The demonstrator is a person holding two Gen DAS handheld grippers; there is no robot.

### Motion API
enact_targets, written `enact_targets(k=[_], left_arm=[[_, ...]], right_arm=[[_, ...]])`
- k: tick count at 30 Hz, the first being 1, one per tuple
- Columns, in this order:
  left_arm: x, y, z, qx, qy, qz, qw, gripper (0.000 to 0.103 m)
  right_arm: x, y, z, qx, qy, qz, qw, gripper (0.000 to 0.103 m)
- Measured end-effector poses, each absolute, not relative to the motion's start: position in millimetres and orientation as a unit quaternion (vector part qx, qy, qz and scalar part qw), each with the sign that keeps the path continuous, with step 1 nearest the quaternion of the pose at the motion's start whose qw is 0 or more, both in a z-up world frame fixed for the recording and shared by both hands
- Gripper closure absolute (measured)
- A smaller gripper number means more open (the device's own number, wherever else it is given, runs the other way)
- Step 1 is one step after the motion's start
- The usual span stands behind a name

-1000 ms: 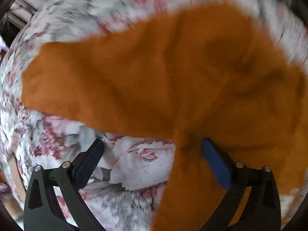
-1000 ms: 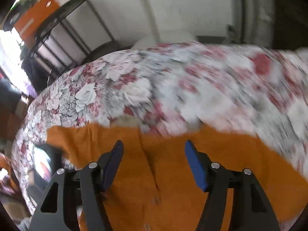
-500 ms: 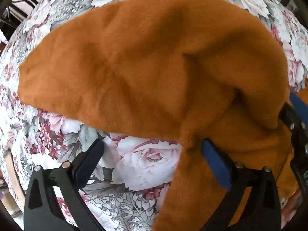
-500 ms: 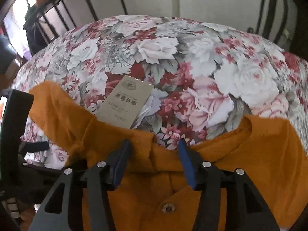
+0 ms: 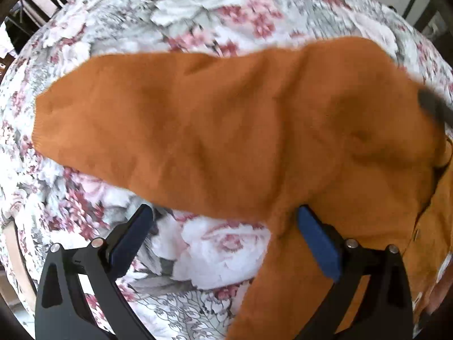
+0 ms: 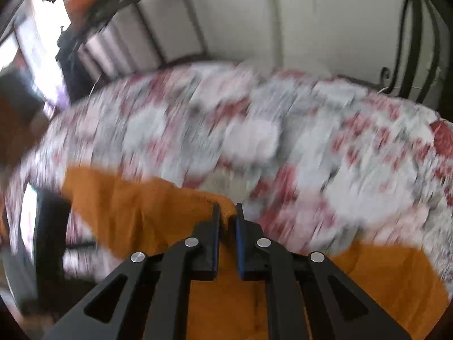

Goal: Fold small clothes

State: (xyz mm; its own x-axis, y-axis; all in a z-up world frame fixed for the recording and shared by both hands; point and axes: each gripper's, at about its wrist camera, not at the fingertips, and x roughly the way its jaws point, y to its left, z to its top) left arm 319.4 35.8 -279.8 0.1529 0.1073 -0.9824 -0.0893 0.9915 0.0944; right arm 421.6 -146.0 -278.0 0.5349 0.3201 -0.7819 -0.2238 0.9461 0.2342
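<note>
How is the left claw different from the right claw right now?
The left claw is spread wide open, while the right claw is squeezed shut. The left claw grips nothing, though the orange top lies by one finger; the right claw pinches that top's edge. Both are black with blue pads, above the flowery cloth.

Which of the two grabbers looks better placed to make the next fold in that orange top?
Probably the right gripper: its jaws are clamped on the edge of the orange top, ready to carry it over. The left gripper is open above the floral cloth, gripping nothing.
</note>
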Motion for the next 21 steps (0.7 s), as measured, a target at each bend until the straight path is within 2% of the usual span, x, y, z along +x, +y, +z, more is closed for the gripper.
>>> enact_targets(k=[3, 4, 5, 9, 11, 12, 13, 14, 17, 19, 21], left_arm=[[327.6, 37.5, -279.8, -0.001, 0.651, 0.065, 0.756, 0.004], [330.7, 35.7, -279.7, 0.002, 0.652, 0.067, 0.755, 0.004], [334.9, 34.3, -279.6, 0.005, 0.653, 0.067, 0.754, 0.004], [337.5, 27.7, -282.9, 0.003, 0.652, 0.065, 0.755, 0.004], [323.7, 37.4, -289.6, 0.006, 0.649, 0.063, 0.758, 0.004], [317.5, 32.1, -287.8, 0.01, 0.648, 0.063, 0.759, 0.004], [319.5, 28.6, -286.8, 0.017, 0.647, 0.064, 0.76, 0.004], [314.9, 30.0, -290.6, 0.02, 0.646, 0.065, 0.76, 0.004], [317.1, 25.3, -291.9, 0.023, 0.648, 0.066, 0.759, 0.004], [319.3, 24.6, -293.9, 0.021, 0.649, 0.066, 0.758, 0.004], [318.1, 25.6, -302.4, 0.019, 0.65, 0.067, 0.756, 0.004]], right_arm=[[454.1, -154.3, -294.1, 0.071, 0.482, 0.134, 0.863, 0.092], [461.1, -155.5, -307.3, 0.071, 0.503, 0.127, 0.852, 0.087], [466.8, -159.4, -321.2, 0.079, 0.523, 0.119, 0.84, 0.087], [438.8, -205.5, -302.3, 0.176, 0.477, 0.111, 0.854, 0.081], [414.3, -235.1, -280.2, 0.179, 0.437, 0.091, 0.877, 0.079], [406.3, -249.1, -273.7, 0.158, 0.428, 0.065, 0.888, 0.076], [402.6, -261.3, -272.2, 0.14, 0.425, 0.041, 0.893, 0.064], [401.1, -277.7, -277.2, 0.134, 0.433, 0.016, 0.891, 0.057], [401.0, -302.5, -304.5, 0.146, 0.482, 0.017, 0.864, 0.051], [396.9, -295.8, -316.8, 0.1, 0.5, 0.02, 0.86, 0.054], [391.9, -285.5, -317.9, 0.049, 0.487, 0.007, 0.872, 0.077]])
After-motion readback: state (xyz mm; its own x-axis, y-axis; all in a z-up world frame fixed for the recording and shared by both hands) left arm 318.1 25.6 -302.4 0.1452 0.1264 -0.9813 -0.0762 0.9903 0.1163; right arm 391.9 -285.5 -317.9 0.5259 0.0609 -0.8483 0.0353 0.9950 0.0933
